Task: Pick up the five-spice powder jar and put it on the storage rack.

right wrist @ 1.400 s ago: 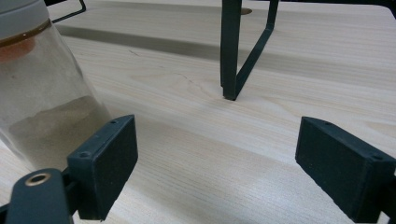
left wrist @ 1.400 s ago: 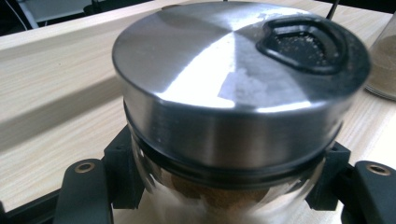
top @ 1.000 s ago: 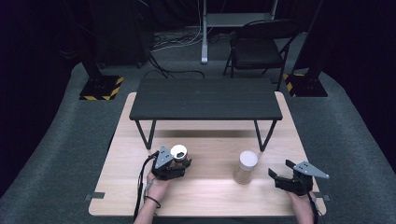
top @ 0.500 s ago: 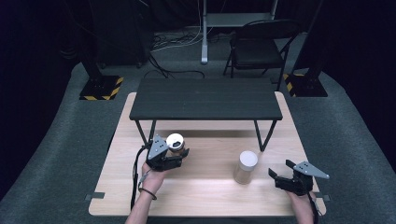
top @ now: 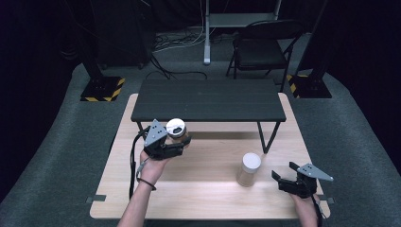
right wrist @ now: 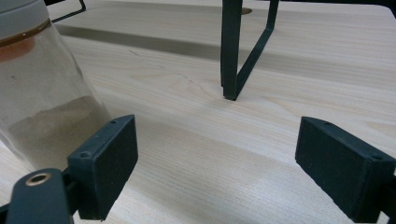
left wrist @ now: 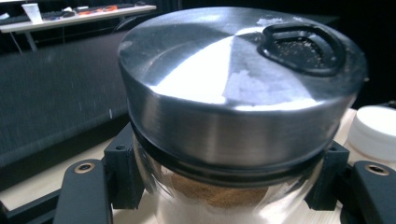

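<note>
While left fingers (left wrist: 224, 186) clamp jar (left wrist: 233, 116), its base is cropped | right fingers (right wrist: 229, 172) wide.

The left gripper (top: 182, 142) hung at centre-left of the high view, jaws clamped, forearm rising from the bottom edge; the right gripper (top: 278, 176) sat lower right, jaws apart

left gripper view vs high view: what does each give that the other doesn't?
Left gripper view alone: the steel lid's black pour opening and brown powder inside the glass, with the pads pressed on the jar's sides.

High view alone: the right hand-held gripper, jaws open, beside the white-lidded jar, plus the whole wooden table.

Both: the left hand-held gripper clamping the steel-lidded jar, and the black shelf.
</note>
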A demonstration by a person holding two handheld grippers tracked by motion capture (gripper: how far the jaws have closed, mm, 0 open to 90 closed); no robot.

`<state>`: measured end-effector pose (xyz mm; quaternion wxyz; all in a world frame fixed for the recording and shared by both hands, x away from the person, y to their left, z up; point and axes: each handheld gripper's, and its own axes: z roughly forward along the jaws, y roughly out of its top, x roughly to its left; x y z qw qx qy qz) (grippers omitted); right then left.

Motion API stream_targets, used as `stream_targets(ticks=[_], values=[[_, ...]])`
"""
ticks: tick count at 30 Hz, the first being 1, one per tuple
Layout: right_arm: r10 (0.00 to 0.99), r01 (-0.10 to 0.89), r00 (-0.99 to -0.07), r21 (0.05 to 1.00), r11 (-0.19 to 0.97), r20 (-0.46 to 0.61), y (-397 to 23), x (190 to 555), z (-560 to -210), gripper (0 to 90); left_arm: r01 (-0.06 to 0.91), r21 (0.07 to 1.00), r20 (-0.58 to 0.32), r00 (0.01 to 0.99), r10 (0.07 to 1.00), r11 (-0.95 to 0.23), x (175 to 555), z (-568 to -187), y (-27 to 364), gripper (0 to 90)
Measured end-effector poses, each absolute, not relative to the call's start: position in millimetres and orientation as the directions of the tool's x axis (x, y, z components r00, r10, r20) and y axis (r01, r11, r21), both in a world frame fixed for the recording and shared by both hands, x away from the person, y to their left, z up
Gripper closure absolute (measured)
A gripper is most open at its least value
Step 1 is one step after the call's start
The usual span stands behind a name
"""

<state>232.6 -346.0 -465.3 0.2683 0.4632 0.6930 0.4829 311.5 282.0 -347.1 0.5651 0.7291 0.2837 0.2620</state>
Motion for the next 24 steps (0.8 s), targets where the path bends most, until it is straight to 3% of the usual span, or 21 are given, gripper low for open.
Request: stream_targets(ticks=[12,24], values=[[0.900,0.384,-0.428,0.918,0.104,0.077,-347,233,-465,12.0,0.126,0.983,-0.004,0.744,0.668,-0.134,335,-308,285,30.4],[0.900,0.387,-0.430,0.916,0.105,0.079,-346,233,-465,12.0,0.171,0.967,0.025,0.673,0.739,-0.188,362,-283,266,30.4]])
